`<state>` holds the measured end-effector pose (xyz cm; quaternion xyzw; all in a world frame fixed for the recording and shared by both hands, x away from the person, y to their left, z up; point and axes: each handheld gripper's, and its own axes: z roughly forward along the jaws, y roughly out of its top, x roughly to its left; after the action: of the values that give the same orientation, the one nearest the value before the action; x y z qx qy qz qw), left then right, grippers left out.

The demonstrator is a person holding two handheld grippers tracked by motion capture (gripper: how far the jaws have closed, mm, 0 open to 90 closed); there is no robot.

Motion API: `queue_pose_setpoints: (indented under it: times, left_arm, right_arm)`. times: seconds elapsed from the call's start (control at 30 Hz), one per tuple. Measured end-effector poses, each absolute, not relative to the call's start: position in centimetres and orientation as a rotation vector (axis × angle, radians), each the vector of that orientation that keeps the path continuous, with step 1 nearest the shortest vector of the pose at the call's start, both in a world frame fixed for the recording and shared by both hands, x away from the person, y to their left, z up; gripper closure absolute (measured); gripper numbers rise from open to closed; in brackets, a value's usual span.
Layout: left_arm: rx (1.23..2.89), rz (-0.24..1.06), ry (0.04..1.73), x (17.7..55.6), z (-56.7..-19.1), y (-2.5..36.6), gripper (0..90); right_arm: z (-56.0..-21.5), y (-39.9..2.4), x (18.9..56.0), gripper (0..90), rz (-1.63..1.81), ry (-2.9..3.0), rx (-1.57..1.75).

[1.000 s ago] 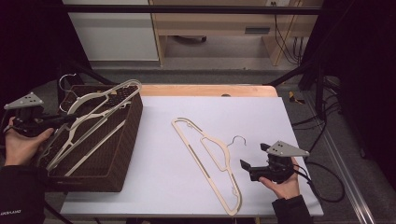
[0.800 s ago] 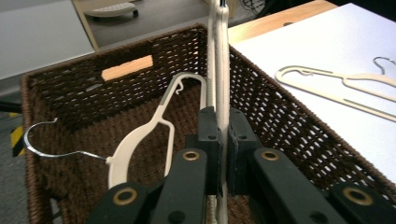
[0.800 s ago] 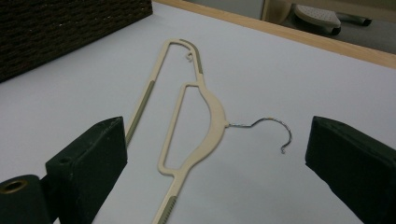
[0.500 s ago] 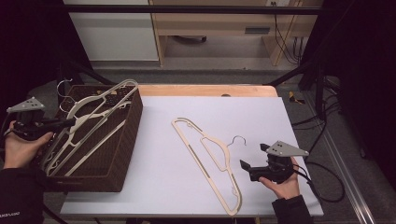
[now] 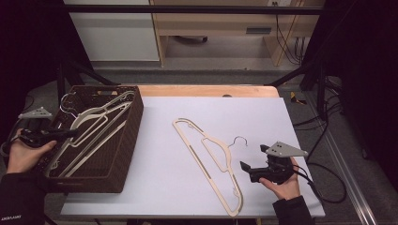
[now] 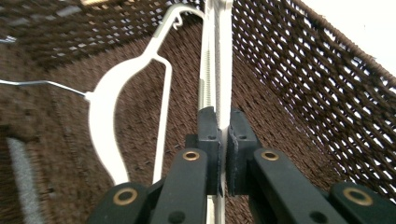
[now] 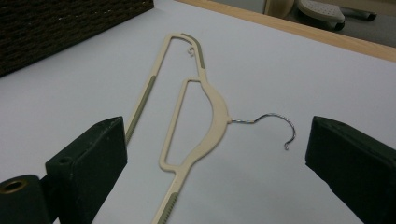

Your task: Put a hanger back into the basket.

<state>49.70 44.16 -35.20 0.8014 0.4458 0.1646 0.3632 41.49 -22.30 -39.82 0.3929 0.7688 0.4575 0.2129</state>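
The left gripper (image 6: 223, 140) has its fingers (image 6: 208, 135) pressed together on the flat bar of a pale hanger (image 6: 219, 56) — the bar runs straight up between the pads toward twelve o'clock in the left gripper view. At ten o'clock from the fingers lies a second hanger (image 6: 105, 112), white, with its wire hook pointing to nine o'clock. Both sit inside a dark woven basket (image 6: 317, 93), whose wall rises close at two o'clock and hems the fingers in on that side.

In the high view the left gripper (image 5: 44, 136) reaches in over the basket's (image 5: 126, 140) nine o'clock rim, and the held hanger (image 5: 96, 124) slants across the basket from seven to one o'clock.

The right gripper (image 7: 215, 163) has its fingers (image 7: 93, 158) spread wide and holds nothing. Between them, farther off at twelve o'clock, a beige hanger (image 7: 210, 112) lies flat, its metal hook (image 7: 275, 123) curling toward three o'clock; nothing stands between fingers and hanger. In the high view the right gripper (image 5: 256, 169) rests at four o'clock of the surface (image 5: 197, 108), just beside that hanger (image 5: 211, 154), which lies near the middle.

The surface is a pale sheet with a wooden edge at twelve o'clock — beyond it stand a light cabinet (image 5: 112, 33) and cables (image 5: 286, 37) on a dim floor.
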Motion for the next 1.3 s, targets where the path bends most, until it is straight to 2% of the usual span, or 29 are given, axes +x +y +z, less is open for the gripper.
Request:
queue_pose_setpoints:
  times: [0.13,0.23,0.43,0.63,0.77,1.03,1.3]
  left_arm:
    - [2.092,0.356,1.171,50.4,-36.7,43.3,85.3]
    - [2.102,0.351,1.202,50.7,-37.2,43.2,84.6]
    - [2.031,0.448,1.405,50.9,-37.7,44.4,82.3]
    - [1.960,0.544,1.490,50.5,-37.5,45.2,69.5]
    - [1.901,0.609,1.450,49.4,-36.3,45.0,62.4]
    - [1.804,0.656,1.258,47.1,-34.3,42.2,42.7]
    - [1.721,0.597,1.048,45.6,-33.3,36.8,20.3]
  right_arm:
    - [-39.8,-22.3,41.5,5.7,1.273,2.133,1.092]
    - [-39.8,-22.3,41.5,5.8,1.275,2.135,1.093]
    - [-39.8,-22.3,41.5,5.8,1.278,2.134,1.097]
    - [-39.9,-22.2,41.7,5.8,1.278,2.135,1.100]
    - [-39.9,-22.1,41.7,5.7,1.282,2.137,1.100]
    - [-39.8,-22.2,41.8,5.8,1.288,2.122,1.107]
    - [-39.9,-22.1,41.8,6.2,1.273,2.120,1.116]
